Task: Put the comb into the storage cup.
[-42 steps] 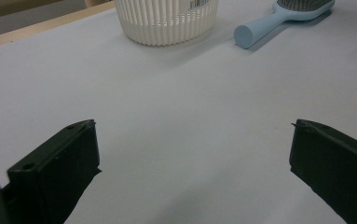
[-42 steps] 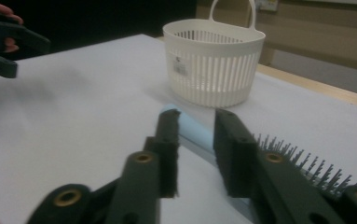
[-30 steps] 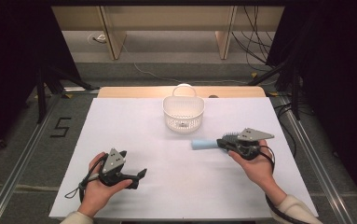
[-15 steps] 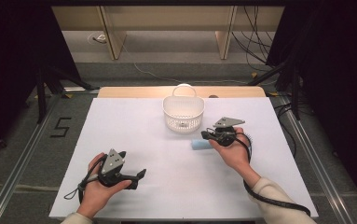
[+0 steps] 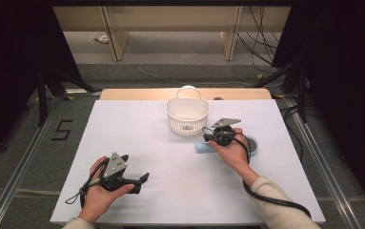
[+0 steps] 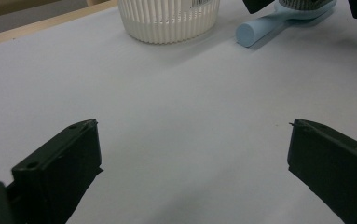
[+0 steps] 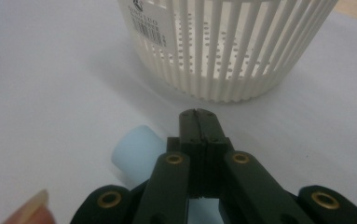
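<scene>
Closest to the person, the left gripper (image 5: 139,181) rests low on the white table (image 5: 180,191), held in the left hand (image 5: 99,193). In the high view it looks small and dark, and it is hard to see how its jaws stand. The left gripper view makes that plain: the two black jaws stand wide apart, with bare table between them and nothing held.

Farther up the table is the right gripper (image 5: 207,138), held in the right hand (image 5: 232,152). The right gripper view shows its two jaws pressed flat together, with nothing between them. Its tip points toward the basket and is near it.

Just beside the shut jaws lies a light blue brush (image 5: 203,148). In the high view a pale blue handle end peeks out on the left of the hand, and a dark round bristle part (image 5: 253,143) shows on the right of it. The hand covers the middle. The right gripper view shows the round blue handle end (image 7: 136,156) low on the left of the jaws, and a fingertip (image 7: 29,210) in the corner. The left gripper view shows the handle (image 6: 260,29) lying flat on the table.

Farthest away stands the white basket (image 5: 187,114), upright, with thin slats and a looped handle on top. The right gripper view shows a barcode sticker (image 7: 148,28) on its wall. The high view shows something small and dark inside it, too small to tell what.
</scene>
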Demonstrator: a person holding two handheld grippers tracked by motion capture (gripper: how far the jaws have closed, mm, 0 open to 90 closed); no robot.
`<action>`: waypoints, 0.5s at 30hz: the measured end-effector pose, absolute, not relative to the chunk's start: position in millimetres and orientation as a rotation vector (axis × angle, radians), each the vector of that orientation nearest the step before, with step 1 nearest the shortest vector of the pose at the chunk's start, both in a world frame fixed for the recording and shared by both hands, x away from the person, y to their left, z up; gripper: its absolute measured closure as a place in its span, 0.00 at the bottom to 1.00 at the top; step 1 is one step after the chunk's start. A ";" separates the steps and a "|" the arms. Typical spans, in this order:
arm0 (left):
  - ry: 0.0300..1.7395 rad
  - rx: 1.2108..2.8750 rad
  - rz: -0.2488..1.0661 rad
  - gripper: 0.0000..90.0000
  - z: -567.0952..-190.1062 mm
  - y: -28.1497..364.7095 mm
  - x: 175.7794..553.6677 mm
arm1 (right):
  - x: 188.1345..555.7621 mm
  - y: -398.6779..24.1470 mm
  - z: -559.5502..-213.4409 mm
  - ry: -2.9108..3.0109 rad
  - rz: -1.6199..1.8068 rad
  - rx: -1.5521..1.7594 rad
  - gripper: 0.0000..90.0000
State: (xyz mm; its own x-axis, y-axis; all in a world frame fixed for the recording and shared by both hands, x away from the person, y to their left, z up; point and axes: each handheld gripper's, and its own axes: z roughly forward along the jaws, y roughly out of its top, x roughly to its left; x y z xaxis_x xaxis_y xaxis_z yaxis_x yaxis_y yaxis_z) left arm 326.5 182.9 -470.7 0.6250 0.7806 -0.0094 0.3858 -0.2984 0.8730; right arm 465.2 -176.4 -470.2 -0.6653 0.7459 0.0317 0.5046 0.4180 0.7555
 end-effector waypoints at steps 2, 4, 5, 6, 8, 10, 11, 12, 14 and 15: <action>0.926 1.913 0.531 0.02 -470.6 183.1 326.5 | 466.6 -174.8 -471.4 2.377 1.092 1.089 1.00; 0.925 1.914 0.532 0.02 -470.6 183.5 326.6 | 467.4 -173.4 -471.9 2.384 1.076 1.089 1.00; 0.924 1.913 0.533 0.02 -470.6 183.6 326.6 | 467.5 -172.7 -471.7 2.386 1.067 1.088 1.00; 0.923 1.913 0.535 0.02 -470.5 183.8 326.6 | 467.4 -172.2 -471.5 2.388 1.062 1.093 1.00; 0.920 1.914 0.537 0.02 -470.5 183.9 326.8 | 467.9 -171.0 -471.8 2.394 1.041 1.094 1.00; 0.919 1.913 0.539 0.02 -470.5 183.9 326.6 | 468.8 -170.6 -473.1 2.403 1.026 1.104 1.00; 0.919 1.912 0.541 0.02 -470.4 184.1 326.6 | 469.4 -170.3 -474.1 2.406 1.020 1.110 1.00; 0.917 1.913 0.546 0.02 -470.2 184.5 326.8 | 469.8 -170.2 -474.8 2.406 1.020 1.114 1.00; 0.920 1.909 0.549 0.02 -470.0 185.3 327.2 | 470.3 -169.7 -474.7 2.409 1.014 1.115 1.00; 0.920 1.909 0.550 0.02 -470.1 185.6 327.5 | 470.3 -169.4 -474.4 2.410 1.008 1.114 1.00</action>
State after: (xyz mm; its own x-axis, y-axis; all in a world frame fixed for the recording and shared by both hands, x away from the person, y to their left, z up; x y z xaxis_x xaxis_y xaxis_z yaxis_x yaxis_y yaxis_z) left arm 327.5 185.6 -470.1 0.6214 0.7835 0.0037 0.3739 -0.3007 0.8774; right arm 470.3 -169.4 -474.4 -0.6540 0.7562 0.0202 0.5455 0.4529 0.7052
